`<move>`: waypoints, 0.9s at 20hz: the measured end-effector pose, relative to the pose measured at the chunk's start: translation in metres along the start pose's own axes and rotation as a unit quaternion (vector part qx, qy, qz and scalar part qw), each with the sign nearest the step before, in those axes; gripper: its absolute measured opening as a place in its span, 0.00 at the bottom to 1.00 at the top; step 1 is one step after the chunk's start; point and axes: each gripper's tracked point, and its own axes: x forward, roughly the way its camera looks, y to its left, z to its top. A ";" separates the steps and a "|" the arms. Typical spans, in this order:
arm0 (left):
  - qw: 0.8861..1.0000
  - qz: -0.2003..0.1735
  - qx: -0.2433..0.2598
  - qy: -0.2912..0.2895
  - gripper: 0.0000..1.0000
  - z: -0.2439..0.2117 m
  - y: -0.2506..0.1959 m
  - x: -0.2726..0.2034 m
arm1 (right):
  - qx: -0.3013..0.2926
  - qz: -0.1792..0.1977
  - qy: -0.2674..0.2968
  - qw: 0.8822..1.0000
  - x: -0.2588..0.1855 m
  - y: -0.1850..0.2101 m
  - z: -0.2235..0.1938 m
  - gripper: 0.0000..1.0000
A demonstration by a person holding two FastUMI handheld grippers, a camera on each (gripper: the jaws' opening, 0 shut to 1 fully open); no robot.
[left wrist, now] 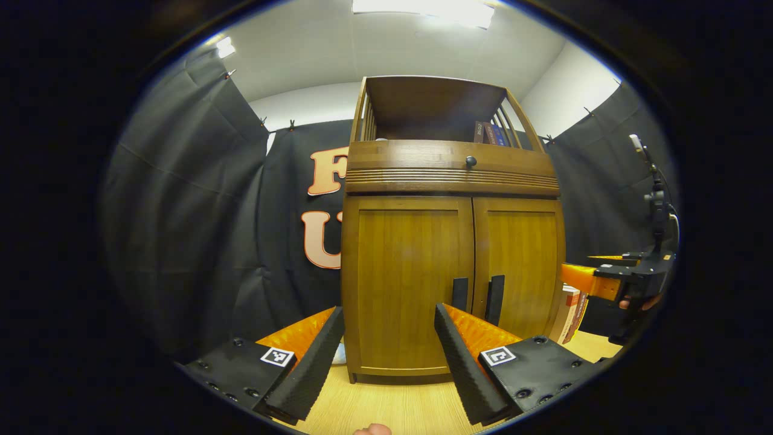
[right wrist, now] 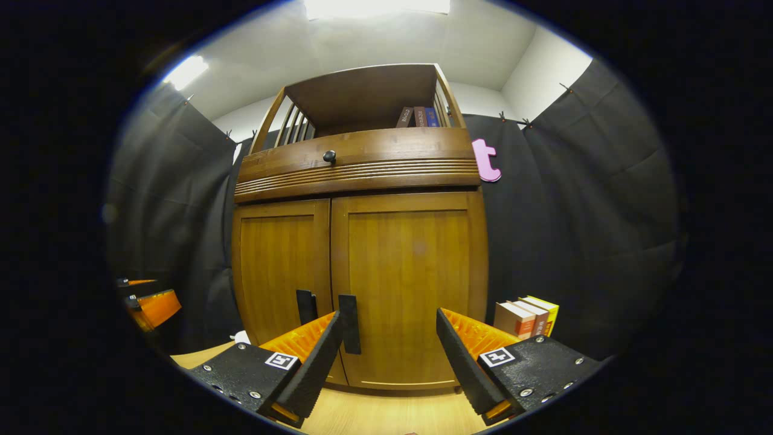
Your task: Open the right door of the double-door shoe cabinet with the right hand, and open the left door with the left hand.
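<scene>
Just 2 doors (right wrist: 338,284), 2 handles (right wrist: 349,323), 1 knob (right wrist: 329,156)

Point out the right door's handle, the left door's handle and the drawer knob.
right door handle (right wrist: 349,323), right gripper view, middle of the vertical bar.
left door handle (left wrist: 460,294), left gripper view, middle of the bar.
drawer knob (right wrist: 329,156), right gripper view, the round head.

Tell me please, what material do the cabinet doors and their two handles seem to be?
Doors: apparently wood or wood veneer, since vertical grain shows under a smooth, slightly glossy brown finish. Handles: dark, matte, flat bars, perhaps painted metal or plastic; the look leaves it open.
</scene>
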 end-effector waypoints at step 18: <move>0.999 0.021 -0.027 0.008 0.97 -0.015 0.024 -0.011 | -0.044 0.028 0.042 0.998 0.141 0.049 -0.089 0.93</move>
